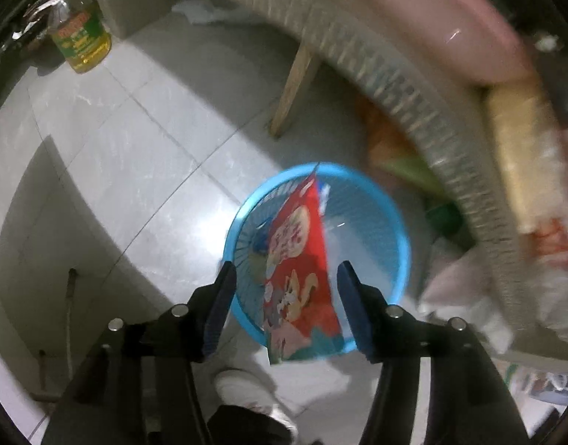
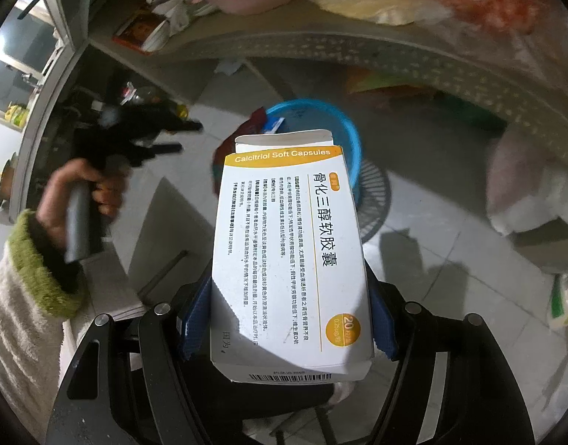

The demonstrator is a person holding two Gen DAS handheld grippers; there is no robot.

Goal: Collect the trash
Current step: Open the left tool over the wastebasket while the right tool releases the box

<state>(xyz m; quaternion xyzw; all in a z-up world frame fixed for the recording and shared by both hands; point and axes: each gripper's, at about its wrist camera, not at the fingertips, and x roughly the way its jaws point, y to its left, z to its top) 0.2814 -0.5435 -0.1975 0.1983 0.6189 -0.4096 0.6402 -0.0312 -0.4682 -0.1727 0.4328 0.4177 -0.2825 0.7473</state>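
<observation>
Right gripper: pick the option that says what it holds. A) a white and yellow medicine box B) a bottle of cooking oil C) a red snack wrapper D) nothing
A: in the right wrist view the right gripper has its blue pads pressed on both sides of the white and yellow medicine box, printed "Calcitriol Soft Capsules".

both grippers are black linkage frames with round silver pivot screws and dark blue textured pads; the left gripper (image 1: 285, 278) and the right gripper (image 2: 289, 315) look alike. the left hand (image 2: 80, 193) wraps a grey handle, wearing a fuzzy cream sleeve (image 2: 20, 315) with a green cuff.
</observation>
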